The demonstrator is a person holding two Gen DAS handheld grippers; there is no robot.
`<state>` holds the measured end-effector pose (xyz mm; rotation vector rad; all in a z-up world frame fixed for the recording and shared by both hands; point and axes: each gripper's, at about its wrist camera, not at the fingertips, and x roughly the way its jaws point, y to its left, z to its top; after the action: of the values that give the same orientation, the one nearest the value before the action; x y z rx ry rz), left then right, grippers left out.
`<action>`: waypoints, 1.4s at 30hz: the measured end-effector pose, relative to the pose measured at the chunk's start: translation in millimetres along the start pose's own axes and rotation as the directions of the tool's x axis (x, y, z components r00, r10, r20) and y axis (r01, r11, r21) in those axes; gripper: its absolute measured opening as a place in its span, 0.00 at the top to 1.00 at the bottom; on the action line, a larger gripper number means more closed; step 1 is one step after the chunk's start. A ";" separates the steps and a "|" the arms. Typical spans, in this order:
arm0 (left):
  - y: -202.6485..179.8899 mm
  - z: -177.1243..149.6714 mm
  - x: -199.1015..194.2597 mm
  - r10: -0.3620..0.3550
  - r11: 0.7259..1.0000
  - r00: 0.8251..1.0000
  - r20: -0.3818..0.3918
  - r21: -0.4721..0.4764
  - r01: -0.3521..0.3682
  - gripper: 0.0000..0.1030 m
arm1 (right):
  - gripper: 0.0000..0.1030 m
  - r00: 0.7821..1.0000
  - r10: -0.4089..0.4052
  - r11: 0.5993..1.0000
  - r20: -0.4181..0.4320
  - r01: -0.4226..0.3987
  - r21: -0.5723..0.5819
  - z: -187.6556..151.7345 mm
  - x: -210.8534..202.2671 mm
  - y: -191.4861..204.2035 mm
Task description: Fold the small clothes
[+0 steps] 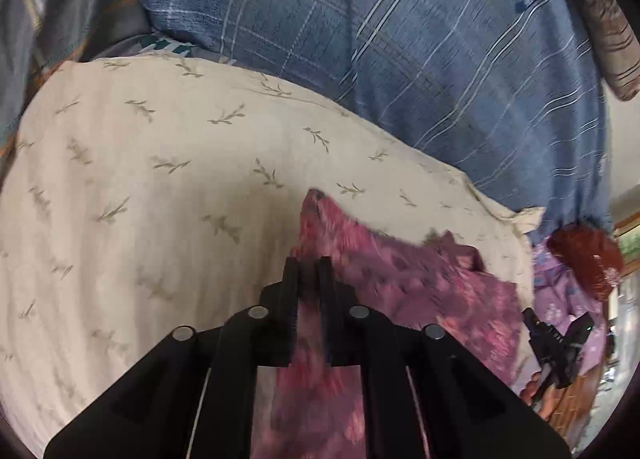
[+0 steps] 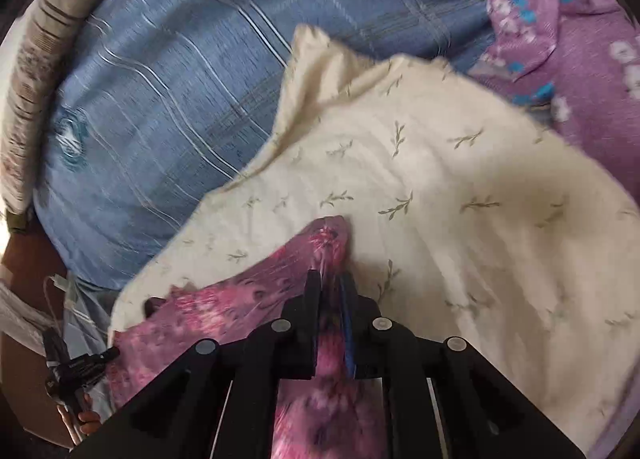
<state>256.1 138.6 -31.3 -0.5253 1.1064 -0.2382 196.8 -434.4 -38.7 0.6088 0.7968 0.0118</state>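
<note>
A pink and magenta floral garment [image 1: 420,283] hangs stretched between my two grippers over a cream cloth with a leaf print [image 1: 160,179]. In the left wrist view my left gripper [image 1: 308,265] is shut on one corner of the garment, and the fabric runs back between its fingers. In the right wrist view my right gripper [image 2: 330,277] is shut on the opposite corner of the same pink garment [image 2: 224,311], above the cream cloth [image 2: 460,199]. The garment's lower part is hidden behind the gripper bodies.
A blue plaid bedsheet [image 1: 420,51] [image 2: 160,99] lies beyond the cream cloth. A striped pillow [image 2: 36,79] sits at the bed's edge. A person in purple floral clothing [image 2: 560,39] is close on the right. A hand [image 2: 86,425] grips the left tool.
</note>
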 end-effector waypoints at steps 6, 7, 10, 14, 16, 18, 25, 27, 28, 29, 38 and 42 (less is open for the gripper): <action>7.5 -92.0 -81.4 -0.152 0.988 0.988 0.026 0.014 0.152 0.23 | 0.60 0.992 0.128 0.991 0.002 -0.127 -0.050 -52.1 -86.4 7.2; 12.5 -115.7 -87.6 -0.202 0.979 0.979 0.007 0.001 0.202 0.23 | 0.54 0.989 0.148 0.988 -0.010 -0.148 -0.036 -66.0 -95.1 3.5; 28.4 -175.0 -82.9 -0.312 0.947 0.949 -0.045 -0.094 0.307 0.21 | 0.54 0.973 0.217 0.976 -0.079 -0.215 0.041 -116.3 -113.6 -13.2; 43.3 -218.2 -61.8 -0.380 0.908 0.923 -0.067 -0.215 0.359 0.21 | 0.54 0.946 0.262 0.957 -0.194 -0.229 0.177 -169.6 -106.2 -36.8; 50.2 -222.8 -50.5 -0.383 0.893 0.921 -0.066 -0.282 0.351 0.21 | 0.54 0.947 0.246 0.955 -0.204 -0.202 0.215 -179.7 -97.1 -47.2; 57.0 -221.8 -43.3 -0.373 0.879 0.927 -0.042 -0.335 0.338 0.21 | 0.54 0.951 0.251 0.946 -0.180 -0.201 0.256 -179.6 -89.7 -54.9; 49.6 -198.9 -35.2 -0.341 0.870 0.939 0.049 -0.363 0.334 0.34 | 0.61 0.953 0.291 0.895 -0.082 -0.241 0.375 -177.0 -68.1 -69.2; 41.7 -187.4 -38.8 -0.335 0.883 0.941 0.047 -0.332 0.331 0.85 | 0.96 0.942 0.322 0.885 -0.091 -0.265 0.382 -173.2 -64.3 -66.5; 37.2 -183.7 -43.0 -0.344 0.884 0.938 0.042 -0.323 0.338 0.89 | 0.96 0.943 0.322 0.891 -0.085 -0.272 0.363 -167.2 -69.4 -63.6; 33.9 -183.2 -50.9 -0.315 0.898 0.948 0.044 -0.310 0.313 0.88 | 0.96 0.943 0.327 0.895 -0.063 -0.287 0.342 -161.3 -79.0 -62.1; 74.5 -211.9 -37.7 -0.198 0.916 0.977 -0.077 -0.370 0.157 0.88 | 0.97 0.972 0.169 0.955 -0.163 -0.120 0.272 -171.7 -70.0 -87.2; 83.2 -205.3 -71.3 -0.198 0.936 0.980 -0.035 -0.305 0.178 0.86 | 0.85 0.981 0.139 0.958 -0.134 -0.099 0.268 -165.1 -86.1 -86.2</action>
<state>34.8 182.5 -88.4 -0.9034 1.1641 -0.2565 6.4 -442.2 -114.6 0.9141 0.9159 0.0659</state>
